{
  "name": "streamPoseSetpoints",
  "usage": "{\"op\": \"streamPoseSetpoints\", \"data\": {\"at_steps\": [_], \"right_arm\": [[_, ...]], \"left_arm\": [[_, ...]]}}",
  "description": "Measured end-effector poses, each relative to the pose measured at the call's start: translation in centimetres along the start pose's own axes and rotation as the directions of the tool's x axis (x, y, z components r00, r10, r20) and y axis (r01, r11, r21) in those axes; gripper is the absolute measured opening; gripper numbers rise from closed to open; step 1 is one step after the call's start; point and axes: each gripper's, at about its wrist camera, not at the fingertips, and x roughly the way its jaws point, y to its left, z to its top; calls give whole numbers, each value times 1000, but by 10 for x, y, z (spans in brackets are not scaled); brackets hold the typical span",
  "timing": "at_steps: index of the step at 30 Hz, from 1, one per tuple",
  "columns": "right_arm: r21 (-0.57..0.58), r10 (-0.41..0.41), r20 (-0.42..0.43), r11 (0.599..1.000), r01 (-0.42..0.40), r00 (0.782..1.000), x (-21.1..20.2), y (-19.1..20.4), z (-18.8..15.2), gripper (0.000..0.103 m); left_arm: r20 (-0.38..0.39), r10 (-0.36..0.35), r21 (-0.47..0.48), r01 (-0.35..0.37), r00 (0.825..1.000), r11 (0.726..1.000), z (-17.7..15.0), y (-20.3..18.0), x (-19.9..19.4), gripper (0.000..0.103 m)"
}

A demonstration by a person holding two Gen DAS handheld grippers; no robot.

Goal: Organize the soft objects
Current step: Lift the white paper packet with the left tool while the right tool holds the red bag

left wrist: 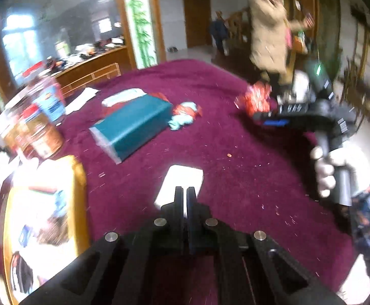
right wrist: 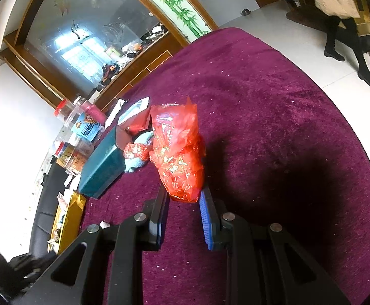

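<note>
A crinkled red plastic bag is held between the fingers of my right gripper, raised above the purple cloth; it also shows in the left wrist view at the tip of the right gripper. A pale blue soft toy with red wrapping lies beside a teal box; both show in the right wrist view, toy and box. My left gripper is shut and empty, over a white card.
The round table has a purple cloth. Jars and packets stand at the left edge, with a yellow-rimmed tray nearer me. A person in a beige coat stands beyond the table.
</note>
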Motion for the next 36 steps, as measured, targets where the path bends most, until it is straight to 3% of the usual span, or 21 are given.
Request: {"op": "streamPoseSetpoints", "data": {"at_steps": [3,5,7,8,14,19,20,21,22,23,25,29,34,36], "right_arm": [[5,-21,2,1000,21,1000,1,-2,-1,23],[15,-31,-10,999,31,999,5,-2,-2,23],[16,-34,-16,999,34,999,6,-2,-3,23],[11,-33,-13,999,34,999,6,-1,-3,23],[0,-32,-31,999,32,999,9,-1,-4,23],[11,-1,-48,1000,2,999,11,-5,-2,23],[14,2,-48,1000,-1,999,11,-5,-1,23],[16,5,-49,1000,-4,999,11,-5,-1,23],[19,10,-49,1000,-9,999,11,-6,-1,23],[20,12,-49,1000,-11,999,10,-6,-1,23],[18,11,-49,1000,-10,999,10,-6,-1,23],[13,8,-48,1000,-7,999,10,-5,-1,23],[17,-3,-38,1000,3,999,9,-6,-2,23],[2,-13,-29,1000,14,999,8,-3,-3,23]], "left_arm": [[3,-2,-58,2,1000,998,-9,23,-23,1],[-22,-18,-59,16,1000,998,-11,26,-18,14],[-61,-53,-46,50,997,998,-11,19,0,88],[-60,-48,-31,46,997,998,-11,15,6,96],[-72,55,118,-46,996,992,10,-10,66,96],[-172,86,181,-54,981,982,12,-15,118,94],[-161,64,152,-39,985,988,11,-12,118,88],[-180,17,111,3,984,994,13,-8,119,56],[-207,-74,45,85,976,995,15,-3,118,48],[-208,-65,29,72,976,997,16,-1,117,48],[-183,-22,54,33,983,998,14,-3,111,47],[-138,-60,-23,57,989,998,9,4,84,46],[-20,-135,-139,131,991,981,-2,25,8,47],[22,-135,-185,137,991,973,-14,41,-25,47]]}}
